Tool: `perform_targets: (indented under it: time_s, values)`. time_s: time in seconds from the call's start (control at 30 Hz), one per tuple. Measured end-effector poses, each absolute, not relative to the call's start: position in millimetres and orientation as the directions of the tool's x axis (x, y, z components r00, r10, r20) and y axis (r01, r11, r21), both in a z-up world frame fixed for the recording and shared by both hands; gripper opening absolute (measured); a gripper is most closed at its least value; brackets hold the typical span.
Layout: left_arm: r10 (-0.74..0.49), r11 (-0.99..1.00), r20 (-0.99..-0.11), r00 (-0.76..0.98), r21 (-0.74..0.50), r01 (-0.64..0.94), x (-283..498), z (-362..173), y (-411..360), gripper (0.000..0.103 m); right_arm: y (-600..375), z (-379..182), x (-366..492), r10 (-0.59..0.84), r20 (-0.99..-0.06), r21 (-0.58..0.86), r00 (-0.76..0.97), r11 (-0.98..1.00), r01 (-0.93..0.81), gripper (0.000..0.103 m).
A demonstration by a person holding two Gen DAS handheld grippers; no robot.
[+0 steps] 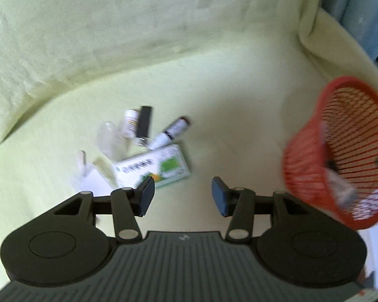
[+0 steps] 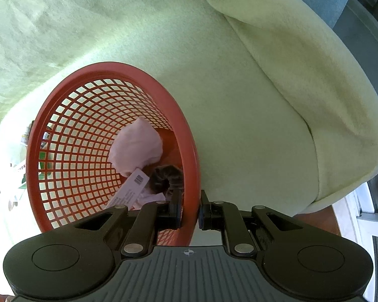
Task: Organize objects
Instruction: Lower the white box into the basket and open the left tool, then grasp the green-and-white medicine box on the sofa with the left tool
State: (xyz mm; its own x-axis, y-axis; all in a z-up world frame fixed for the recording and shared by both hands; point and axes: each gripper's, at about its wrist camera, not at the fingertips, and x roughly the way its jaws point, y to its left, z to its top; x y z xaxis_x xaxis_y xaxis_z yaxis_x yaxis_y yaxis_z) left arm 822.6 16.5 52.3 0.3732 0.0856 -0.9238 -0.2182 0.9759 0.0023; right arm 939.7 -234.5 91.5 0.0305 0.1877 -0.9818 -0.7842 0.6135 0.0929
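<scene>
Red basket (image 2: 108, 136) on green blanket (image 2: 252, 125), rim pinched by right gripper (image 2: 190, 210).
Pink cloth (image 2: 136, 148) and tag inside; box (image 1: 152, 170), bottles piled beside it; left gripper (image 1: 182, 196) fingers spread, empty.

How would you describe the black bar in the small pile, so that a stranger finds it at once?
On the pale green blanket, left of the red basket, lies a small pile. At its far edge the black bar leans beside a white bottle. It is the pile's only all-black, flat-sided piece.
</scene>
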Motion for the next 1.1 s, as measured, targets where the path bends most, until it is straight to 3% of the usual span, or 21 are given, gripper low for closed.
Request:
perform_targets:
  time_s: [0.37, 0.63, 0.8, 1.1]
  values:
    - [0.056, 0.997, -0.921, 0.385, 0.035, -0.062, 855, -32, 70, 0.063, -234, 90, 938, 0.165, -0.985, 0.063, 0.052, 0.623, -0.78, 0.009]
    - [-0.019, 0.999, -0.952, 0.306, -0.03, -0.03, 866, -64, 82, 0.074, -231, 88, 936, 0.154, -0.986, 0.048, 0.064, 0.631, -0.774, 0.009]
    - [-0.064, 0.994, -0.963, 0.263, -0.086, -0.073, 849, -68, 76, 0.075, -231, 87, 935, 0.155, -0.986, 0.048, 0.065, 0.632, -0.773, 0.009]
    - [0.027, 0.994, -0.972, 0.232, 0.0, -0.112, 828, -71, 41, 0.072, -234, 87, 935, 0.159, -0.985, 0.055, 0.06, 0.632, -0.773, 0.009]
